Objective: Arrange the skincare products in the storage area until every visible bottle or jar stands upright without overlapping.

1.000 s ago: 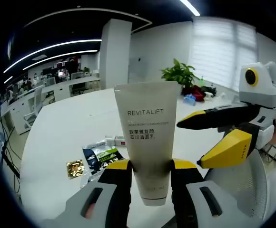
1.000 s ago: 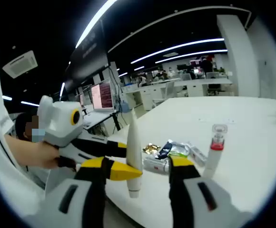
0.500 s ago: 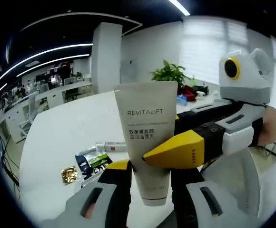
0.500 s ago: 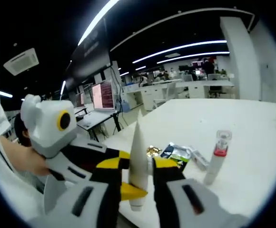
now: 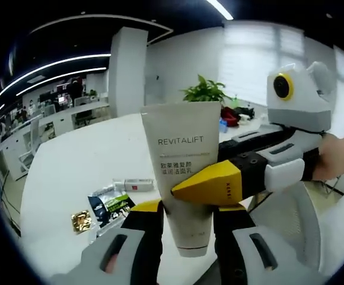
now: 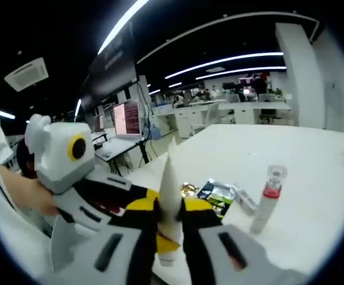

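A potted plant (image 5: 204, 92) stands at the far edge of the white table (image 5: 83, 160); a monitor (image 6: 127, 119) glows beyond.

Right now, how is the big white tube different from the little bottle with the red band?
The tube is held up in the air, clamped by both grippers; the bottle stands on the white table by itself. The tube is wide, flat and printed REVITALIFT; the bottle is thin and round with a clear cap. Both point upright.
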{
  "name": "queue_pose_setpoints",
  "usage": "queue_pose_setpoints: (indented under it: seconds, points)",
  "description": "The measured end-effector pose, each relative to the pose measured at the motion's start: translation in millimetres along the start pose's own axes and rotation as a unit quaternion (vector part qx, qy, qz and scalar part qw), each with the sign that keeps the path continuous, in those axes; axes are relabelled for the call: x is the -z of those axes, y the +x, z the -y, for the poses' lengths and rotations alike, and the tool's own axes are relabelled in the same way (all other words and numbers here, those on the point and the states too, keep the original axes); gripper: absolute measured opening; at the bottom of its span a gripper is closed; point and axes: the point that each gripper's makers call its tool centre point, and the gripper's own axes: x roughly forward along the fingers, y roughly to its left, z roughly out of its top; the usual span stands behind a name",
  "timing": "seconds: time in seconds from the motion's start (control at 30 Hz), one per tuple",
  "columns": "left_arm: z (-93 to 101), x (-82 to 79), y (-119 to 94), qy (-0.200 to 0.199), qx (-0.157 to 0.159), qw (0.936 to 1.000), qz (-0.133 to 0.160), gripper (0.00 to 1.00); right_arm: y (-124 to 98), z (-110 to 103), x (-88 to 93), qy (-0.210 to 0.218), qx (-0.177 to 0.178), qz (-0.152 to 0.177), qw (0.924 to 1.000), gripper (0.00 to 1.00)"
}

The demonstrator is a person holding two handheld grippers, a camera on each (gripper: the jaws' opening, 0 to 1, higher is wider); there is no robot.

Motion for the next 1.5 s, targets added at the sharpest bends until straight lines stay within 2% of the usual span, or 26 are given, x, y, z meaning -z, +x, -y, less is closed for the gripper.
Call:
queue_pose_setpoints:
  seconds: [0.1, 0.13, 0.2, 0.3, 0.47, 0.5, 0.53, 0.6, 0.8, 0.9, 1.0, 1.1, 1.2, 1.4, 1.5]
  points:
    - [3.8, -2.5, -0.8, 0.013, 0.036, 0.9993, 0.001, 0.29, -3.7, 1.3, -3.0, -0.008, -0.021, 0.0, 0.9997, 0.13]
    - [5.3, -3.2, -1.4, 0.02, 0.046, 0.9987, 0.0, 0.29, -5.1, 0.0, -5.0, -0.014, -0.038, 0.001, 0.9992, 0.13]
    - [8.5, -5.7, -2.7, 0.044, 0.07, 0.9966, -0.004, 0.28, -7.8, -0.8, -9.5, -0.021, -0.055, 0.004, 0.9982, 0.13]
    - [13.0, -7.6, -3.3, 0.056, 0.1, 0.9934, -0.009, 0.28, -12.8, -8.9, -19.2, -0.03, -0.11, 0.012, 0.9934, 0.13]
    - [24.7, -11.7, -5.3, 0.105, 0.166, 0.9804, -0.017, 0.27, -20.2, -20.7, -25.3, -0.067, -0.184, 0.003, 0.9805, 0.13]
    - [25.5, -11.7, -5.6, 0.108, 0.17, 0.9793, -0.018, 0.26, -20.7, -21.4, -25.0, -0.07, -0.188, 0.001, 0.9796, 0.13]
    - [29.2, -11.8, -7.2, 0.123, 0.188, 0.9742, -0.024, 0.25, -23.3, -25.5, -25.5, -0.085, -0.212, -0.002, 0.9734, 0.13]
    - [31.9, -11.7, -8.4, 0.134, 0.203, 0.9695, -0.028, 0.24, -26.1, -29.4, -26.8, -0.095, -0.239, -0.003, 0.9665, 0.13]
    - [36.9, -5.6, -9.9, 0.165, 0.239, 0.9555, -0.054, 0.21, -28.2, -32.3, -23.9, -0.111, -0.283, -0.013, 0.9527, 0.13]
    - [35.6, -3.2, -7.6, 0.174, 0.245, 0.9516, -0.065, 0.19, -27.5, -30.6, -21.1, -0.114, -0.294, -0.015, 0.9489, 0.13]
    - [33.6, -1.1, -4.7, 0.167, 0.248, 0.9513, -0.074, 0.18, -26.3, -29.5, -18.1, -0.116, -0.3, -0.016, 0.9467, 0.13]
    - [29.7, 0.8, 0.1, 0.17, 0.242, 0.9524, -0.074, 0.17, -23.5, -25.0, -15.5, -0.116, -0.297, -0.016, 0.9478, 0.14]
    - [25.5, 4.7, 5.8, 0.17, 0.237, 0.9532, -0.081, 0.17, -19.3, -20.8, -10.8, -0.115, -0.288, -0.019, 0.9507, 0.15]
    - [15.3, 15.2, 19.6, 0.167, 0.224, 0.9562, -0.088, 0.16, -8.1, -3.7, 2.8, -0.092, -0.245, -0.027, 0.9647, 0.18]
    - [13.3, 22.9, 26.4, 0.167, 0.221, 0.9564, -0.093, 0.15, -4.0, 0.2, 11.5, -0.087, -0.229, -0.035, 0.9688, 0.19]
